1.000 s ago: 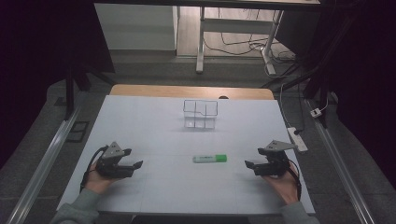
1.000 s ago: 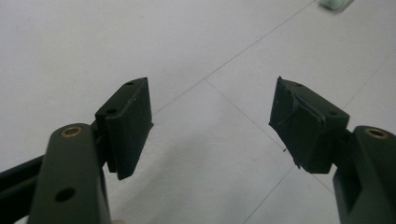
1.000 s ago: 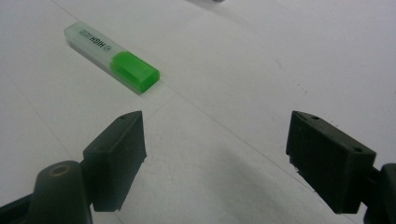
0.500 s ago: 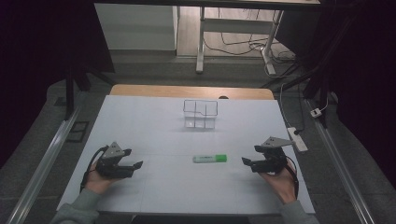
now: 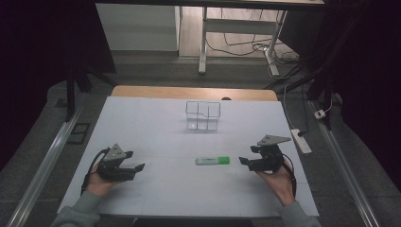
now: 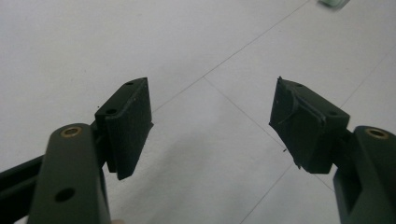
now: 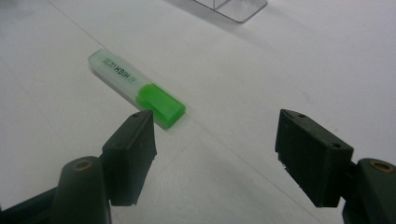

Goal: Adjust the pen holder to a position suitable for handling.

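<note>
A green highlighter point(image 5: 213, 161) point(image 7: 137, 88) lies flat on the white table point(image 5: 156, 137), its cap end toward my right gripper. My right gripper point(image 5: 243, 161) point(image 7: 215, 149) hovers just right of it, a short gap away. Its jaws are open and have just been closing a little, with nothing between them. In the right gripper view the highlighter lies just ahead of the left jaw. My left gripper point(image 5: 137, 168) point(image 6: 210, 121) sits at the table's front left, open and holding nothing. A corner of the highlighter point(image 6: 332, 3) shows far off in the left gripper view.
A clear plastic compartment box point(image 5: 203, 115) point(image 7: 231, 8) stands at the back middle of the table. A white power strip point(image 5: 301, 141) lies on the floor off the right edge. A wooden strip point(image 5: 194, 92) borders the far edge.
My right gripper has moved left toward the highlighter and lifted slightly, and its jaws have narrowed a little. The left gripper has stayed in place.
</note>
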